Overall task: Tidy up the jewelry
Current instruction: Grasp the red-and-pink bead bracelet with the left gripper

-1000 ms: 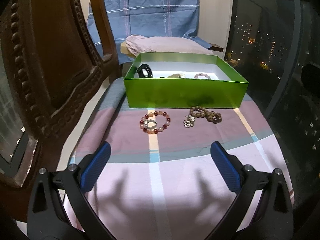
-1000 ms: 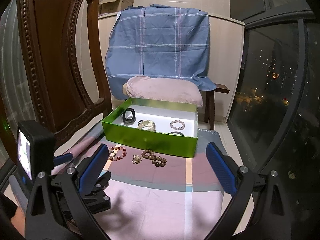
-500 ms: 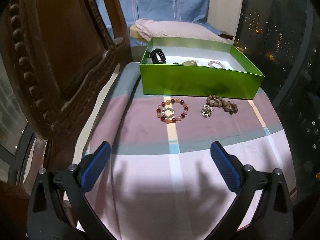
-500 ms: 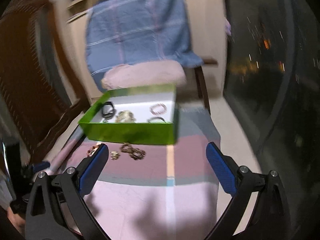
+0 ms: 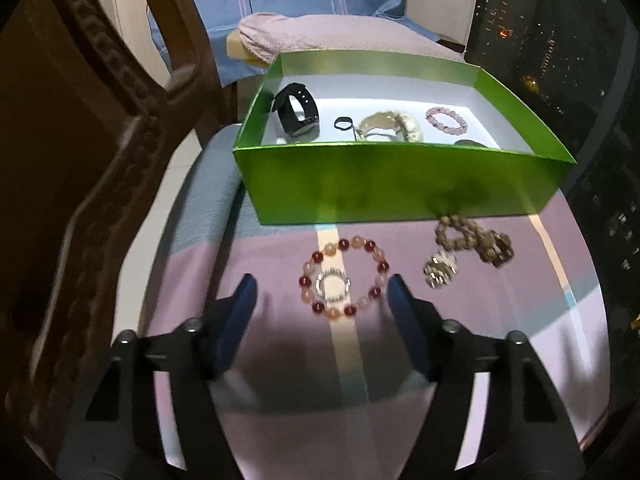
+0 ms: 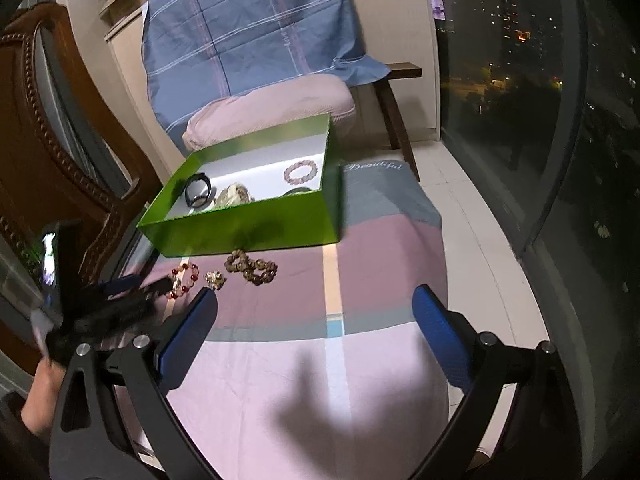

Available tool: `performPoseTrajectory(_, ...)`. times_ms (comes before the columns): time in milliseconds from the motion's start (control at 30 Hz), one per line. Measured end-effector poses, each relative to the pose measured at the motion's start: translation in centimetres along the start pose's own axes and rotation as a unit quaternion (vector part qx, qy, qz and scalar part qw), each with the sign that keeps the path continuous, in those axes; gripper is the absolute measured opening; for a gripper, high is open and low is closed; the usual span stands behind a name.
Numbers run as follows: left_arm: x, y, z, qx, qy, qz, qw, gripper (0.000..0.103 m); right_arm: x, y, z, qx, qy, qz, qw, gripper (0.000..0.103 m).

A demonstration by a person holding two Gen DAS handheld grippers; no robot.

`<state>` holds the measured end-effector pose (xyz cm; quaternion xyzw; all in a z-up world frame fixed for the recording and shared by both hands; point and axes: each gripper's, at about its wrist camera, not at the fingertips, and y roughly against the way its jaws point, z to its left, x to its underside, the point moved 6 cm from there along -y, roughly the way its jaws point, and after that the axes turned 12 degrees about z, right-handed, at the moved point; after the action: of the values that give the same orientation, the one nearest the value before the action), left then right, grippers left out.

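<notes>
A red and pink bead bracelet (image 5: 379, 267) lies on the striped cloth with a small silver ring (image 5: 333, 285) inside its loop. My left gripper (image 5: 320, 286) straddles it. The jaws are closing with the bracelet between them. The right pad is at the beads' edge and the left pad stands apart. To the right lie a metal ornament (image 5: 440, 274) and a brown bead bracelet (image 5: 474, 238). Behind them is the green box (image 5: 400, 188). My right gripper (image 6: 316, 298) hangs open over bare cloth, nearer than the brown bead bracelet (image 6: 252, 266) and the green box (image 6: 248, 224).
The box holds a black watch (image 5: 296, 114), a small black ring (image 5: 343, 123), a cream bracelet (image 5: 390, 126) and a pink bead bracelet (image 5: 446, 120). A carved wooden chair (image 5: 100, 140) stands close on the left. Dark window glass (image 6: 520, 120) runs along the right.
My left gripper has moved forward and down to the red bead bracelet, and its jaws have narrowed around it. The right gripper's view has tilted and shifted nearer the cloth.
</notes>
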<state>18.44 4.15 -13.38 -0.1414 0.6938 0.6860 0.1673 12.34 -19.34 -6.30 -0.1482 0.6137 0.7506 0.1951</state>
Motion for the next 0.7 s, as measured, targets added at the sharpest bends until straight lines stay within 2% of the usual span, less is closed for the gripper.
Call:
performPoseTrajectory(100, -1.0, -0.6, 0.2, -0.005, 0.0, 0.001, 1.0, 0.063, 0.0, -0.1, 0.0, 0.002, 0.003, 0.002, 1.0, 0.096)
performPoseTrajectory(267, -2.3, -2.2, 1.1, 0.0, 0.017, 0.019, 0.9997, 0.05, 0.0, -0.5, -0.1, 0.002, 0.003, 0.006, 1.0, 0.096)
performPoseTrajectory(333, -2.8, -3.1, 0.9, 0.002, 0.007, 0.034, 0.9994, 0.046, 0.0, -0.6, 0.1, 0.004, 0.007, 0.008, 1.0, 0.096)
performPoseTrajectory(433, -3.2, -3.4, 0.7, 0.002, -0.007, 0.04, 0.9992, 0.046, 0.1, -0.8, 0.3, 0.004, 0.012, 0.01, 1.0, 0.096)
performPoseTrajectory(567, -2.6, -4.0, 0.3, 0.009, -0.024, 0.08, 0.9964, 0.04, 0.2, -1.1, 0.8, 0.005, 0.021, 0.014, 1.0, 0.096)
performPoseTrajectory(667, -2.2, -3.9, 0.0, 0.004, -0.037, 0.087, 0.9956, 0.039, 0.2, -1.5, 1.1, 0.004, 0.027, 0.016, 0.999, 0.096)
performPoseTrajectory(700, -2.1, -3.9, -0.1, 0.008, -0.036, 0.086, 0.9956, 0.036, 0.2, -1.6, 1.3, 0.005, 0.03, 0.017, 0.999, 0.096)
